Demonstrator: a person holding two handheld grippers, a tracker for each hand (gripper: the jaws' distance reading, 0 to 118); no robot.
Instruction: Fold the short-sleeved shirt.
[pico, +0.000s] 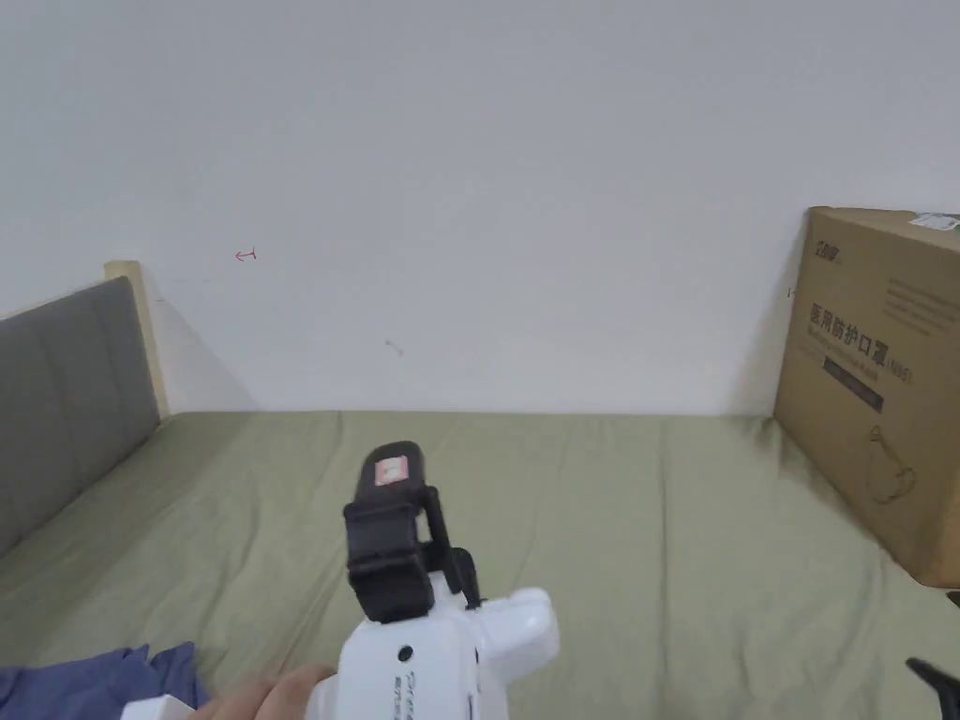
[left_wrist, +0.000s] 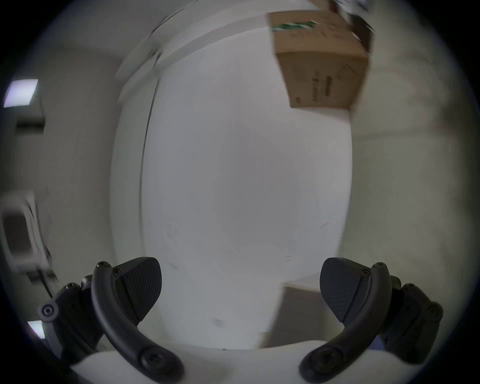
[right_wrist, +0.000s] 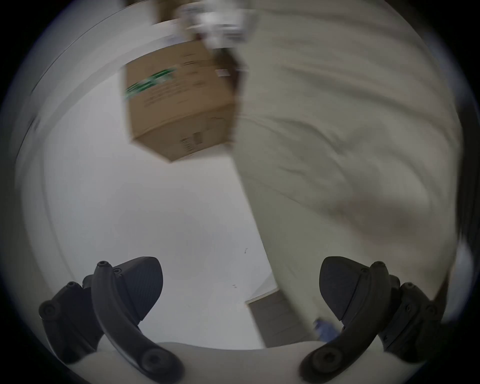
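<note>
Down at the lower left corner of the head view lies the short-sleeved shirt (pico: 89, 682), a crumpled blue heap on the bed (pico: 609, 525), cut off by the picture's bottom and left edges. In the right gripper view a small blue patch of it (right_wrist: 326, 331) shows just beside that gripper's right-hand jaw, not between the jaws.

Just beside the shirt in the head view a hand (pico: 267, 696) holds the left gripper (pico: 389, 469), a white body with a black front raised over the middle of the bed and pointing toward the wall (pico: 469, 187). In the left gripper view its jaws stand wide apart with nothing between them (left_wrist: 240, 288), facing the white wall. The right gripper's jaws are likewise spread wide and bare (right_wrist: 241, 287); in the head view a dark sliver at the lower right edge may belong to it, but I cannot tell.

Beyond the shirt the olive-green sheet runs flat, with shallow creases, to the foot of the wall. A grey padded headboard (pico: 70, 394) with a pale wooden edge bounds the bed on the left, and a brown cardboard box (pico: 881, 384) stands on the bed at the right, against the wall. Between headboard and box the sheet lies bare and open. Both gripper views are blurred.
</note>
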